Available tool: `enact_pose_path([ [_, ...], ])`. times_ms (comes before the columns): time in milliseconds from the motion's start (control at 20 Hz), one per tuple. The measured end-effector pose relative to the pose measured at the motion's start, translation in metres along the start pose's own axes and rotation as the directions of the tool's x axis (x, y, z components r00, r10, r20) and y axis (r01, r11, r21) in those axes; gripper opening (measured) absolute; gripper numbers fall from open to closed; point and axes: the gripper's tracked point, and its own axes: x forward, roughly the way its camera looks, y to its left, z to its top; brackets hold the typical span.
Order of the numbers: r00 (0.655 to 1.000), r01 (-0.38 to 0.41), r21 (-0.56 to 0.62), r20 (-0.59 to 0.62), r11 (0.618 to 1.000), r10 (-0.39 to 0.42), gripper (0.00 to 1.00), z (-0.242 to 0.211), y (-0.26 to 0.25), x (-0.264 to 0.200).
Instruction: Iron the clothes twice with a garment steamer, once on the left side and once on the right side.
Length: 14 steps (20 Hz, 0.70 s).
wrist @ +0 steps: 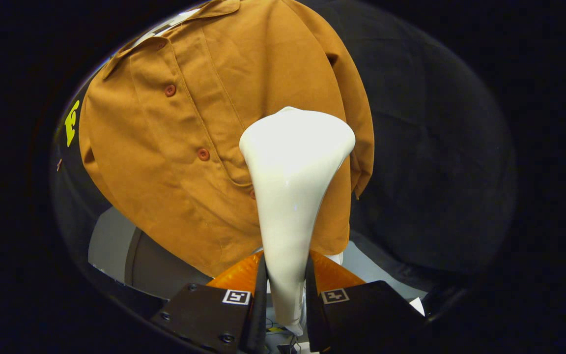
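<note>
White steamer (293, 196) in gripper (285, 282), against shirt (175, 162)

one shirt (175, 147), one steamer (290, 196), three visible buttons (203, 154), one claw (286, 295)

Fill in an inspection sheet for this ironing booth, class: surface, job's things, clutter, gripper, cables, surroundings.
Surface: grey floor or stand base below the shirt.
Job's things: brown shirt hanging, buttons fastened; white steamer with its head against the shirt front.
Clutter: nothing seen.
Gripper: gripper shut on the steamer's handle, a finger on each side.
Cables: thin wires between the fingers, low down.
Surroundings: black cloth wall behind.
</note>
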Motion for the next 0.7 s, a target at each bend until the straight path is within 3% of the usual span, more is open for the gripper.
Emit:
enact_pose_path([
  [400,0.993,0.049,0.022,-0.106,0.999,-0.047,0.38,-0.051,-0.017,0.006],
  [700,0.993,0.073,0.012,-0.093,0.997,-0.071,0.37,-0.064,-0.014,-0.022],
])
